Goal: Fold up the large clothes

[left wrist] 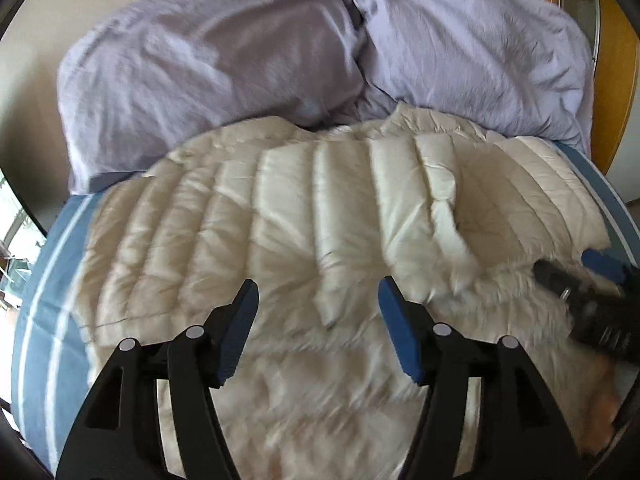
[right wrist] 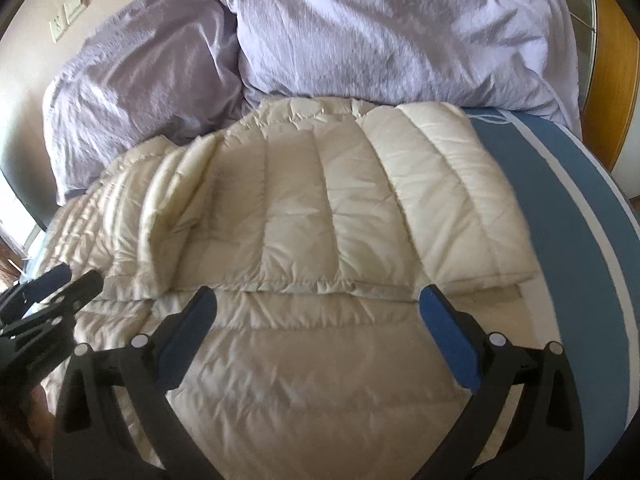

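The puffy cream coat [right wrist: 304, 208] lies on the bed [right wrist: 568, 184], long side across both claws. Left claw [left wrist: 318, 308] and right claw [right wrist: 318, 314] (both spread wide, holding nothing) hover over its near edge.

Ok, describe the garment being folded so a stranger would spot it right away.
Start at the bed, with its blue, white-striped sheet. The jacket lies across it, in front of the lilac pillows. It is the only cream thing, puffy and quilted in ribs, with one part folded over.

Cream quilted down jacket [right wrist: 304, 208] spread flat on bed, one side folded over onto body.
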Demonstrator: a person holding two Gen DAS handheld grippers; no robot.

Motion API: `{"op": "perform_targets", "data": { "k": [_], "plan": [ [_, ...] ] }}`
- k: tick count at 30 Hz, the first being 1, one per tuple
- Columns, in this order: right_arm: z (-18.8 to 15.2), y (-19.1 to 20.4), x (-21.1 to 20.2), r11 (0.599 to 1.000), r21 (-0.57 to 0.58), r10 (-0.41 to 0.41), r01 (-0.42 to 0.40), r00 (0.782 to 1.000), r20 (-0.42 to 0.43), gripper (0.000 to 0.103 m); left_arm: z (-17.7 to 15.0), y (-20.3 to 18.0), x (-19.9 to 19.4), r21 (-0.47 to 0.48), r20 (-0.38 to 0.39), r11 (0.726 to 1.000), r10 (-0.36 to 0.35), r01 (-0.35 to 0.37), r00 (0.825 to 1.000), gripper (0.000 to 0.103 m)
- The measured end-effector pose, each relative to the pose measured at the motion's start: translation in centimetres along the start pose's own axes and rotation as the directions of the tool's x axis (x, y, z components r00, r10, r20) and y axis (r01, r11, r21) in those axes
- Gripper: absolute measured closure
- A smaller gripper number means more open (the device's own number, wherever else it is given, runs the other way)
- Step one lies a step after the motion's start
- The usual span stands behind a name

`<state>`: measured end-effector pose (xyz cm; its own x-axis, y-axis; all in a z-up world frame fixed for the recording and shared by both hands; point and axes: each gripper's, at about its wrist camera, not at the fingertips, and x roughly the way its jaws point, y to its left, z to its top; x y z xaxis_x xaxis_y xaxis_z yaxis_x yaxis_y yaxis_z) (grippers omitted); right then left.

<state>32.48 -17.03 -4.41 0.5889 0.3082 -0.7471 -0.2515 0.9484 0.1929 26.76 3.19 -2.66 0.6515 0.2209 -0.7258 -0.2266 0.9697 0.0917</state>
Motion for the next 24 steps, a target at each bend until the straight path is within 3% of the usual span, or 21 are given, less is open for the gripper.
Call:
{"op": "perform_targets", "data": {
  "k": [6, 12, 14, 20, 24],
  "plan": [
    [-1.9, -1.5, -4.1, 0.999, -0.016, 0.034, -0.034, 0.999, -0.034, 0.002, -4.3, 6.0, -4.0, -0.041, -0.014, 0.999, -0.023, 0.022, 1.000, 0.039],
    [-5.4, -5.0, -8.9, 0.994, -0.057, 0.095, -0.096, 0.995, -0.008, 0.002, -10.5, 12.1, -8.1, -0.061, -0.038, 0.997, -0.042, 0.040, 0.998, 0.039],
    [-6.6, -6.8, -10.1, 0.993, -0.047, 0.110, -0.112, 0.994, -0.027, 0.002, -11.9, 13.3, -8.9, -0.064, -0.047, 0.997, -0.045, 0.042, 0.998, 0.039],
    [-9.7, -11.5, -12.3, 0.999, -0.007, 0.049, -0.050, 0.997, -0.055, 0.003, -16.0, 16.8, -10.3, -0.129, -0.088, 0.990, -0.074, 0.062, 0.993, 0.039],
    [-11.4, -13.1, -13.1, 0.996, -0.006, 0.086, -0.087, 0.991, -0.102, 0.012, -17.5, 17.5, -10.3, -0.159, -0.111, 0.982, -0.121, 0.103, 0.986, 0.039]
  ]
}}
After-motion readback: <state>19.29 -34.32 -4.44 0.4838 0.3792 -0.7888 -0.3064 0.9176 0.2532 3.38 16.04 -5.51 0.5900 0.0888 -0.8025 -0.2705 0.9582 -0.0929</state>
